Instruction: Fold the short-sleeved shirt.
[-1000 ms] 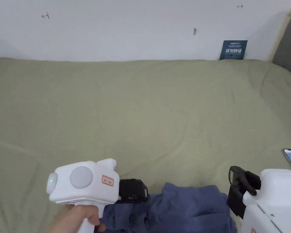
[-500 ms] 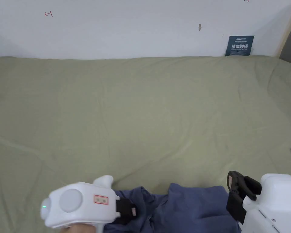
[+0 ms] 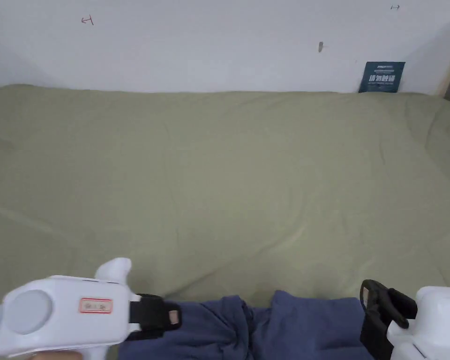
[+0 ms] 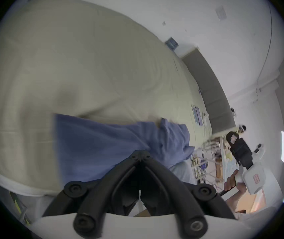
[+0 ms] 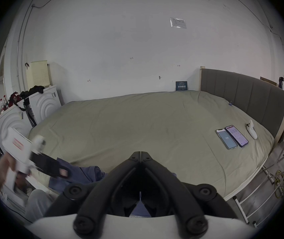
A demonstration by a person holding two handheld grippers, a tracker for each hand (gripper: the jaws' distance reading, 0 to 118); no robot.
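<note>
A crumpled blue short-sleeved shirt (image 3: 289,323) lies at the near edge of the bed, bunched into folds in the middle. In the left gripper view the shirt (image 4: 94,142) spreads out just beyond my jaws. My left gripper (image 3: 175,318) hovers over the shirt's left part with its jaws shut, and I see no cloth between them (image 4: 140,154). My right gripper (image 3: 370,293) stands at the shirt's right end, also shut (image 5: 140,154), with nothing pinched. From the right gripper view the left gripper (image 5: 64,172) is blurred above the shirt (image 5: 86,172).
The olive sheet of the bed (image 3: 219,164) stretches wide and bare to the white wall, where a small blue sign (image 3: 381,77) leans. Two phones (image 5: 231,139) and a white controller (image 5: 251,130) lie near the grey headboard (image 5: 241,94). White appliances (image 5: 42,103) stand left of the bed.
My left gripper has swung left and down along the shirt's near edge. The right gripper has barely moved. The head camera has turned a little to the left; the shirt lies as before.
</note>
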